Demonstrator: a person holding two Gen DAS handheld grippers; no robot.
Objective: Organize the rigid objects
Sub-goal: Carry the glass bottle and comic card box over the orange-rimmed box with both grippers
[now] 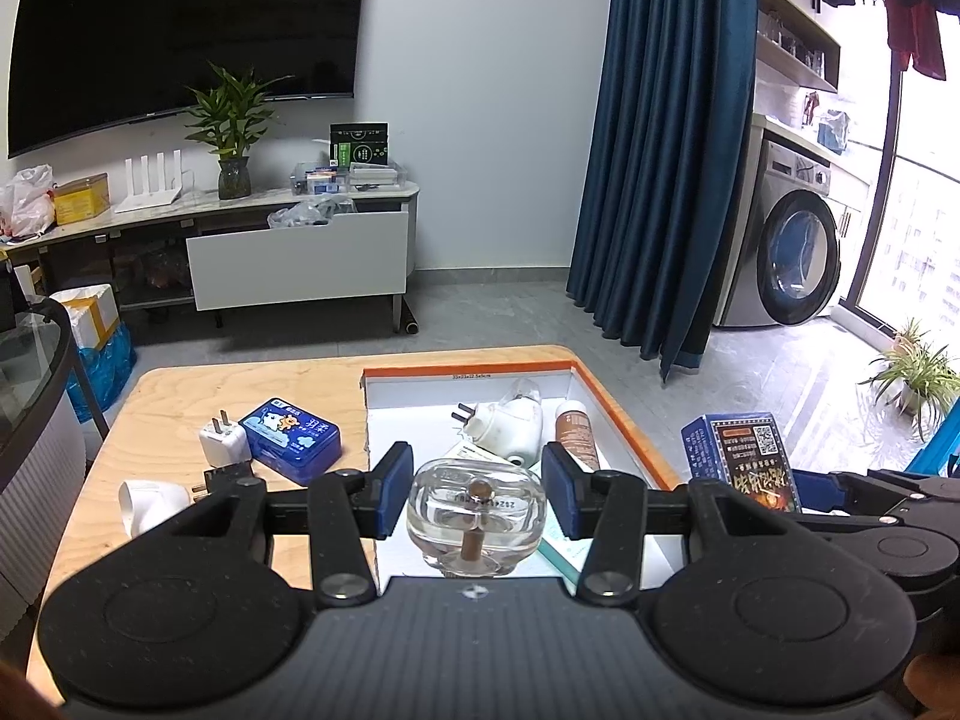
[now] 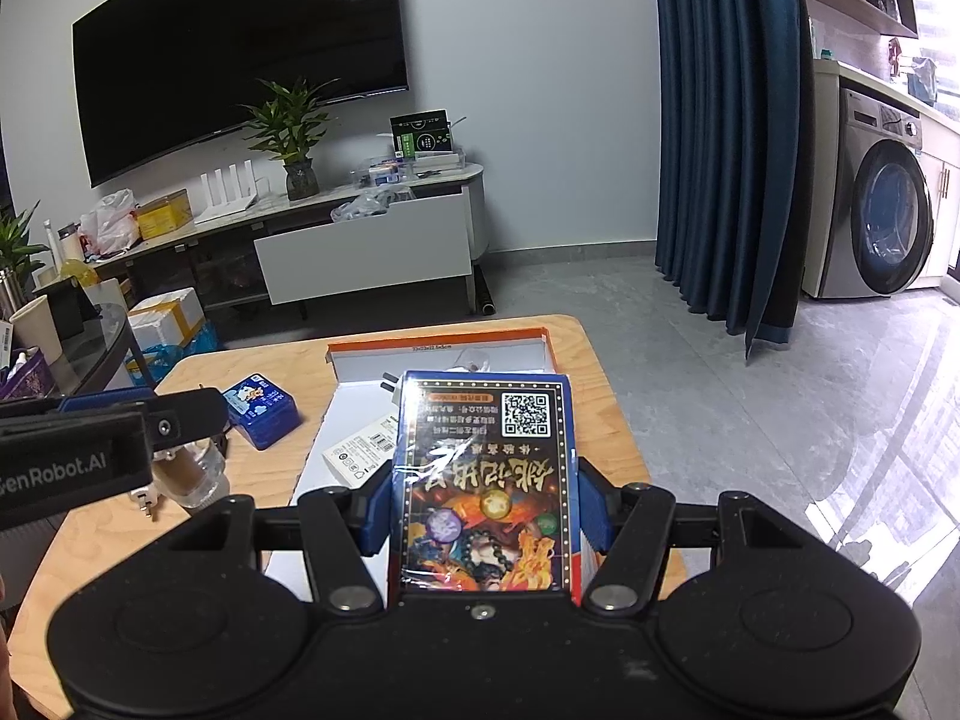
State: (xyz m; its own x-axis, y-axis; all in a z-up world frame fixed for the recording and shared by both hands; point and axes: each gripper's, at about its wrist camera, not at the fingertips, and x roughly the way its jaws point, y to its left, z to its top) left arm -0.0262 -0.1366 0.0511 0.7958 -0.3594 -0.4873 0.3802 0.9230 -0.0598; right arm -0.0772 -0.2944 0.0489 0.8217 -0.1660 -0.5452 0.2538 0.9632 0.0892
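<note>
Left gripper (image 1: 477, 495): its blue pads pinch a clear glass bottle (image 1: 474, 525) with a brown wick stem, held above the near edge of the tray; small digits printed on the glass are too fine to read.
Right gripper (image 2: 486, 501): its jaws clamp the sides of a blue card box (image 2: 486, 474) wrapped in film, standing up between the pads above the tray.
Tray (image 1: 624, 420): a shallow white box with an orange rim on the wooden table (image 1: 174, 402); a tiny size label on its far wall is not legible.
Left view only: inside the tray lie a white plug-in vaporiser (image 1: 510, 423) on its side and a brown tube (image 1: 576, 429) beside it near the right wall; on the table left of the tray sit a white charger (image 1: 223, 441) and a blue tin (image 1: 291, 441) touching it, and a white plug piece (image 1: 150, 501) nearer the camera.
Right view only: the card box's face, with a QR code, upside-down Chinese characters and flame artwork; a white flat packet (image 2: 360, 456) with a barcode in the tray; the other gripper's body reading "enRobot.AI".
Both views: the blue tin carries a cartoon animal and Chinese writing, unreadable at this size.
Background: a dark television (image 1: 180, 30), a potted plant (image 1: 231, 120), a blue curtain (image 1: 672, 150) and a washing machine (image 1: 786, 252).
</note>
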